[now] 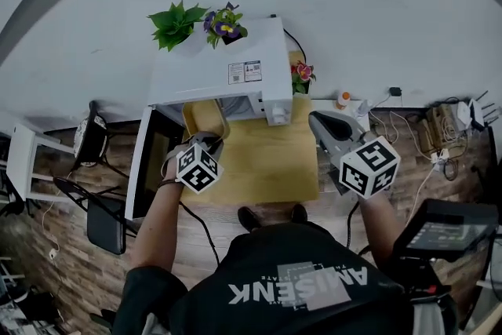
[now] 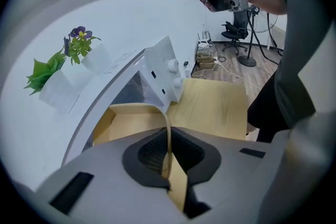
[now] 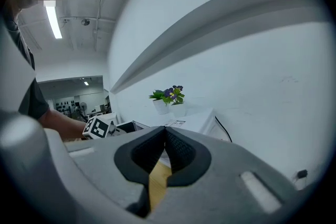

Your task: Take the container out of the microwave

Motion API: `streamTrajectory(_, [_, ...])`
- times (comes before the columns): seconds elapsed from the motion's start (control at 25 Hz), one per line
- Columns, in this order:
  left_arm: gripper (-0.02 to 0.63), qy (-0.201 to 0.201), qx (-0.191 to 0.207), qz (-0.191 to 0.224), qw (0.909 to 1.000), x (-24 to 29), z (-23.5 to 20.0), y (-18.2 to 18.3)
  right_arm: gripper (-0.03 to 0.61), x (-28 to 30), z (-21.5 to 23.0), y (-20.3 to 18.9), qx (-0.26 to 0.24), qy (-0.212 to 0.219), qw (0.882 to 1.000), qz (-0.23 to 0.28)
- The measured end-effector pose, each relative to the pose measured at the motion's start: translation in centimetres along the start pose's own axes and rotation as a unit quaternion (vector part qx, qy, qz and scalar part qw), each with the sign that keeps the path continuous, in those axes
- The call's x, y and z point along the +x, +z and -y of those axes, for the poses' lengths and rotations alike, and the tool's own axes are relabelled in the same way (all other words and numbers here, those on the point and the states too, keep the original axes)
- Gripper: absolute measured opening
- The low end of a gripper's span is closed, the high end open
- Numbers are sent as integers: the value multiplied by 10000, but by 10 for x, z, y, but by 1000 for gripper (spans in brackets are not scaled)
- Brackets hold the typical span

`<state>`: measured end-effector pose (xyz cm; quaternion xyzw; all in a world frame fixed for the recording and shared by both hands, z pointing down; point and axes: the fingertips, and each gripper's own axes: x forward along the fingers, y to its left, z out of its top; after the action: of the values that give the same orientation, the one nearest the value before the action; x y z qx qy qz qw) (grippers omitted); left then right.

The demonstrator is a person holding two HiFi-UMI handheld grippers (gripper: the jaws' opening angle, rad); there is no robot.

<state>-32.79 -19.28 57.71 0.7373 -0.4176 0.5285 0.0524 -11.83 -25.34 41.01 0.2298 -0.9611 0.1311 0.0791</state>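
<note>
- The left gripper [image 2: 168, 136] is clamped narrow on a thin side wall of the tan, open-topped rectangular plastic container [image 2: 123, 123], with one pad inside the rim and one outside
- The right gripper [image 3: 164, 136] hangs well apart on the right, its jaws pressed together on nothing
- To do the pull well, I judge: draw the container straight back toward the person along the line of the cavity. Keep it level, since a pinch on one wall lets the far end droop, and keep clear of the open, dark-windowed door [image 1: 145, 169] on the left
- The container sits in the mouth of the boxy white microwave [image 1: 235, 63], with its near end out over the pale wooden table [image 1: 271, 165]
- It stands open side up, and its long axis seems to run from the cavity toward the person, near end leading out
</note>
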Motion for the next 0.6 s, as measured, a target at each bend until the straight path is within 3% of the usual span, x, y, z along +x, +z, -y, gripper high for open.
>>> streamTrajectory(0.2, [15, -108, -207, -110, 9997, -22, 32, 6, 5, 3, 0, 11, -103, 393, 9991, 94])
streamTrajectory(0.6, [14, 186, -760, 64, 9969, -84, 67, 31, 5, 8, -10, 22, -228, 1068, 9939, 166])
